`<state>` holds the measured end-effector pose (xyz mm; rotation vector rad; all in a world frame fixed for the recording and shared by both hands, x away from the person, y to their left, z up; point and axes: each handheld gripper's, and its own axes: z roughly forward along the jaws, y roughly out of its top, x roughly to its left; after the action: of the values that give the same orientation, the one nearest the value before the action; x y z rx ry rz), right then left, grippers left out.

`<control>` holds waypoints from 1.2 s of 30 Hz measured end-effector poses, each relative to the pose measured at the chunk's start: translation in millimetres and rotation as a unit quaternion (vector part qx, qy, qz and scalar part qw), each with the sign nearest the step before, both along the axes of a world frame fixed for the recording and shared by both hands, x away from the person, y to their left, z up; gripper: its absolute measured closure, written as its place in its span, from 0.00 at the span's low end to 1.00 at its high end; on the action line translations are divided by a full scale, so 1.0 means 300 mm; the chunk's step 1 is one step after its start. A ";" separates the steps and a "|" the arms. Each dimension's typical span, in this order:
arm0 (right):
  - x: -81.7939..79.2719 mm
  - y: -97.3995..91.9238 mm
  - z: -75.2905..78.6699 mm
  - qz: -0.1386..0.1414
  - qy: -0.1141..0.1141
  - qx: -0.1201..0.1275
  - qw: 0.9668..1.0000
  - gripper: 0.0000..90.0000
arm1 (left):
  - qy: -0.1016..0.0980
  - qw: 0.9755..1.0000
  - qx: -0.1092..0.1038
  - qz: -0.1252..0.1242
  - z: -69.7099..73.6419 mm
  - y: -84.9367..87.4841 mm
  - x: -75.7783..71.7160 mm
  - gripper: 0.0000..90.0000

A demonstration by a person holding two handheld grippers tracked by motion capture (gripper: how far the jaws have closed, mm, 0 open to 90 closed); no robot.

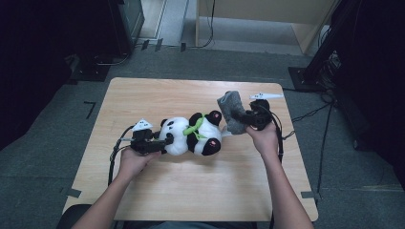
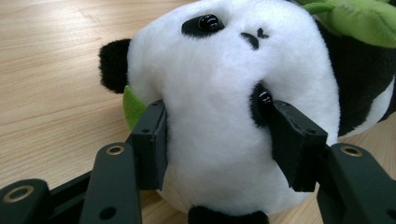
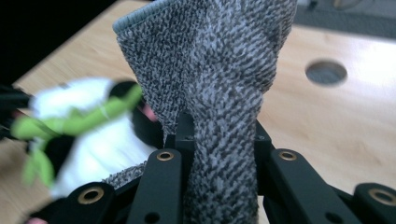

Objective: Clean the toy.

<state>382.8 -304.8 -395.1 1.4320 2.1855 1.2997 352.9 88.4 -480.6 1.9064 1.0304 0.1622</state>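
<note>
Leftmost, the left gripper (image 1: 160, 143) is clamped on the head of a toy panda (image 1: 191, 135). Its two black fingers (image 2: 150, 142) press into the white fur on either side of the face, one just beside an eye. That grip probably pins the toy flat on the table (image 1: 157, 191) so it cannot slide while the other end is worked on. The panda lies on its side across the middle of the table, head towards the left hand, feet towards the right.

Further right, the right gripper (image 1: 241, 121) is shut tight on a grey sock (image 1: 231, 110). The fabric is bunched between its fingers (image 3: 161, 175) and stands up above them, open end uppermost. Held just beside the panda's foot, the sock looks ready to be pulled over it.
</note>
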 end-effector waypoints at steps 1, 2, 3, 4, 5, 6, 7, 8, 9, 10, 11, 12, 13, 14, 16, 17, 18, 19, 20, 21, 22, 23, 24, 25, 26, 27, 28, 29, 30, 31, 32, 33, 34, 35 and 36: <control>0.002 0.012 0.021 0.004 -0.005 0.002 1.000 0.83 | -0.001 1.000 0.001 0.000 0.000 0.001 0.000 0.48; 0.005 0.024 0.034 0.008 -0.008 0.004 1.000 0.83 | -0.001 1.000 0.001 -0.001 0.000 0.000 0.001 0.48; 0.009 0.037 0.044 0.013 -0.010 0.007 1.000 0.83 | 0.000 1.000 0.000 0.000 0.000 0.000 0.000 0.48; 0.013 0.051 0.052 0.019 -0.008 0.009 1.000 0.82 | 0.000 1.000 -0.001 0.000 0.000 0.000 0.001 0.48; 0.018 0.068 0.057 0.024 -0.007 0.009 1.000 0.82 | -0.001 1.000 0.000 -0.001 0.000 0.001 0.001 0.48; 0.022 0.081 0.059 0.027 -0.007 0.009 1.000 0.82 | 0.000 1.000 -0.001 0.000 0.000 0.000 0.000 0.48; 0.027 0.099 0.058 0.032 -0.004 0.010 0.999 0.82 | 0.000 1.000 0.000 -0.001 0.000 0.000 0.000 0.48; 0.032 0.117 0.056 0.039 -0.002 0.011 0.999 0.82 | 0.000 1.000 0.000 -0.001 0.000 0.000 0.000 0.48; 0.037 0.134 0.051 0.043 -0.001 0.014 0.999 0.82 | -0.001 1.000 0.001 -0.001 0.000 0.000 -0.001 0.48; 0.044 0.152 0.042 0.051 0.005 0.020 0.998 0.82 | -0.001 1.000 0.001 -0.002 0.000 0.000 -0.001 0.48; 0.050 0.164 0.032 0.056 0.010 0.022 0.998 0.82 | -0.001 1.000 0.001 -0.002 0.000 0.001 -0.002 0.48; 0.054 0.172 0.024 0.058 0.017 0.020 0.998 0.82 | -0.001 1.000 0.001 -0.002 0.000 0.001 -0.002 0.48; 0.060 0.181 0.013 0.059 0.023 0.014 0.998 0.82 | -0.001 1.000 0.000 -0.002 0.000 0.001 -0.002 0.48; 0.065 0.187 0.000 0.059 0.029 0.008 0.998 0.82 | -0.001 1.000 -0.001 -0.002 -0.001 0.001 -0.002 0.48; 0.071 0.186 -0.018 0.053 0.036 0.001 0.998 0.82 | 0.001 1.000 -0.004 0.000 -0.001 -0.001 -0.002 0.48; 0.074 0.178 -0.024 0.048 0.038 0.002 0.998 0.82 | 0.001 1.000 -0.005 0.001 -0.001 -0.001 -0.001 0.48; 0.074 0.172 -0.027 0.045 0.040 0.002 0.998 0.82 | 0.000 1.000 -0.006 0.001 -0.001 -0.001 -0.001 0.48; 0.074 0.161 -0.034 0.041 0.040 0.005 0.998 0.82 | 0.000 1.000 -0.007 0.001 -0.001 -0.001 -0.001 0.48; 0.076 0.150 -0.043 0.037 0.045 0.009 0.998 0.82 | 0.001 1.000 -0.009 0.002 -0.001 -0.002 -0.001 0.48; 0.077 0.134 -0.056 0.035 0.054 0.017 0.998 0.82 | 0.001 1.000 -0.010 0.002 -0.002 -0.003 -0.001 0.48; 0.076 0.126 -0.064 0.034 0.054 0.021 0.998 0.82 | 0.002 1.000 -0.011 0.002 -0.002 -0.003 -0.001 0.48; 0.074 0.116 -0.070 0.032 0.058 0.023 0.998 0.82 | 0.002 1.000 -0.012 0.002 -0.002 -0.003 -0.001 0.48; 0.072 0.108 -0.074 0.029 0.057 0.023 0.998 0.82 | 0.002 1.000 -0.013 0.002 -0.003 -0.002 -0.001 0.48; 0.067 0.102 -0.078 0.026 0.054 0.024 0.998 0.82 | 0.001 1.000 -0.013 0.003 -0.003 -0.002 0.000 0.48; 0.065 0.096 -0.081 0.025 0.054 0.021 0.998 0.82 | 0.001 1.000 -0.014 0.003 -0.004 -0.002 0.000 0.48; 0.062 0.091 -0.084 0.023 0.055 0.020 0.998 0.82 | 0.001 1.000 -0.015 0.003 -0.004 -0.001 0.000 0.48; 0.061 0.084 -0.087 0.021 0.056 0.017 0.998 0.82 | 0.002 1.000 -0.015 0.004 -0.004 -0.001 0.000 0.48; 0.059 0.078 -0.089 0.017 0.057 0.010 0.998 0.82 | 0.002 1.000 -0.015 0.003 -0.005 0.000 0.000 0.48; 0.058 0.071 -0.091 0.012 0.058 -0.002 0.998 0.82 | 0.001 1.000 -0.015 0.003 -0.005 0.000 0.000 0.48; 0.056 0.063 -0.095 0.006 0.060 -0.015 0.998 0.83 | 0.001 1.000 -0.014 0.002 -0.005 0.001 -0.001 0.48; 0.053 0.056 -0.098 0.006 0.056 -0.018 0.998 0.83 | 0.000 1.000 -0.014 0.001 -0.005 0.001 -0.001 0.48; 0.050 0.048 -0.101 0.008 0.053 -0.019 0.998 0.83 | -0.001 1.000 -0.014 0.000 -0.006 0.002 -0.002 0.48; 0.048 0.042 -0.099 0.003 0.053 -0.020 0.998 0.83 | -0.002 1.000 -0.015 -0.001 -0.007 0.002 -0.002 0.48; 0.045 0.036 -0.095 -0.001 0.049 -0.015 0.999 0.84 | -0.003 1.000 -0.015 -0.002 -0.007 0.003 -0.002 0.48; 0.043 0.032 -0.089 -0.001 0.045 -0.008 0.999 0.84 | -0.003 1.000 -0.015 -0.002 -0.007 0.003 -0.002 0.48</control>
<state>395.8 -295.2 -421.7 1.5141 2.2444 1.2369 352.3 89.3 -482.8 1.8799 1.0195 0.1487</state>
